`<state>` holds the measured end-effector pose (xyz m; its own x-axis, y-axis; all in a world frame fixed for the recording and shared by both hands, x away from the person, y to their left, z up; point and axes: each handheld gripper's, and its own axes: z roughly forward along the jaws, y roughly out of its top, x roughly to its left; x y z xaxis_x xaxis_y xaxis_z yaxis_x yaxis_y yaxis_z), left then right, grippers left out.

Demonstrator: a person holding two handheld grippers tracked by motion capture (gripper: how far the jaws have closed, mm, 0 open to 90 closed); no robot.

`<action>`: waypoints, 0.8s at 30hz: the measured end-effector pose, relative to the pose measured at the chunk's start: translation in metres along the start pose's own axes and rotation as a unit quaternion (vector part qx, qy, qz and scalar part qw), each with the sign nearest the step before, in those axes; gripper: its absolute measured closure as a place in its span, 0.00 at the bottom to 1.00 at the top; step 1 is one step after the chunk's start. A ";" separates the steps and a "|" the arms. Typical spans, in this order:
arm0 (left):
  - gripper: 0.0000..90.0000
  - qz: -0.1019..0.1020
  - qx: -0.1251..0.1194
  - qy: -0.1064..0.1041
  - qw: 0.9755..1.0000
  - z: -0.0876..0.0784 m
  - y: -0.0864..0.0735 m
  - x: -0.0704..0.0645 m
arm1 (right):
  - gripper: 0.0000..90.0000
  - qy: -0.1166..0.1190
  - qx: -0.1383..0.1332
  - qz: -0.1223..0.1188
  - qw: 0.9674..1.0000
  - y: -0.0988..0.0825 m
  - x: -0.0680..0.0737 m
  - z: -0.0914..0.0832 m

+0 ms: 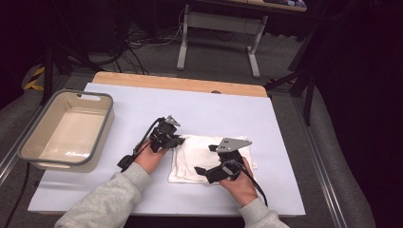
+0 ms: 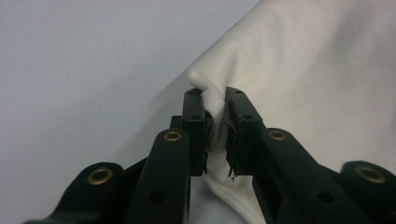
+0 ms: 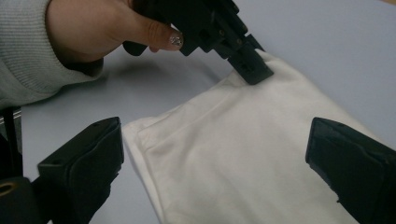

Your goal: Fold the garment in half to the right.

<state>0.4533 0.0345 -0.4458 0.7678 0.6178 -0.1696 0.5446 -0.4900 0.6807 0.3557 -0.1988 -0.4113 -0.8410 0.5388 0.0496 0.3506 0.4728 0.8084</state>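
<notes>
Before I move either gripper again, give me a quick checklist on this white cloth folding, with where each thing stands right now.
1. Left gripper has a hold on the white cloth: ok, a fold of its edge is pinched between the pads.
2. Right gripper ready to grasp: ok, jaws wide open above the cloth, nothing between them.
3. Right gripper lined up with an edge: cannot tell, it looks over the middle and the near corner.
4. Cloth flat: ok, lying folded, with only light creases.
5. Table cover beside the cloth free: ok.
6. Tub out of the way: ok, off at the left edge.
</notes>
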 end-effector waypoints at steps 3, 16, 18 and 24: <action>0.89 -0.001 -0.001 -0.001 1.000 0.000 0.000 0.000 | 0.09 0.012 0.020 -0.004 1.000 -0.001 0.008 0.009; 0.88 -0.006 -0.001 -0.004 1.000 0.000 0.000 0.001 | 0.16 0.028 0.055 -0.027 0.998 -0.005 0.028 0.033; 0.88 -0.006 -0.002 -0.005 1.000 0.000 0.000 0.001 | 0.20 0.034 0.061 -0.031 0.997 -0.006 0.031 0.038; 0.88 -0.008 0.000 -0.007 1.000 0.000 -0.001 0.002 | 0.27 0.050 0.081 -0.039 0.995 -0.008 0.037 0.050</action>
<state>0.4545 0.0361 -0.4464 0.7630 0.6178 -0.1903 0.5574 -0.4798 0.6775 0.3423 -0.1473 -0.4450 -0.9021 0.4279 0.0559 0.3383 0.6208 0.7072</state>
